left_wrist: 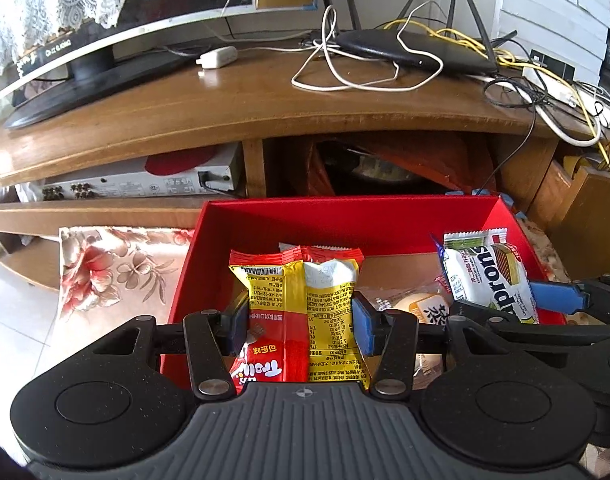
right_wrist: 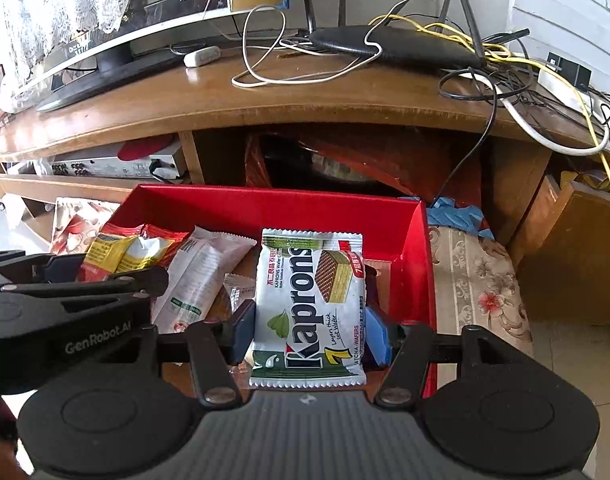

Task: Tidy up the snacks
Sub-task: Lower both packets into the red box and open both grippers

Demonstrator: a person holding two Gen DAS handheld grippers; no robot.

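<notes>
Gripping a red-and-yellow Trolli candy packet [left_wrist: 297, 312] by its two edges, the left gripper [left_wrist: 301, 322] holds it upright over the near left part of the red box [left_wrist: 345, 216], its blue pads pressed into the wrapper on both sides. The right gripper [right_wrist: 309, 328] is likewise clamped on a white Kaprons matcha wafer packet [right_wrist: 309, 304], held flat-on to the camera over the right side of the same box, close to the right wall. Only the right wrist view shows the wafer packet's printed front and a white-and-pink snack bag [right_wrist: 201, 276] lying in the box between the two held packets; it also catches the left gripper from the side. The left wrist view shows instead the back of the candy packet with its barcode, a clear-wrapped bun [left_wrist: 417, 304] lying on the box floor, and the wafer packet seen at an angle at the right with one blue pad of the right gripper beside it. The box rests on a floral cloth [left_wrist: 117, 268] in front of a wooden TV stand [left_wrist: 265, 100], which carries a television [left_wrist: 125, 12], a black router [left_wrist: 409, 50] and loose cables [left_wrist: 345, 76].
</notes>
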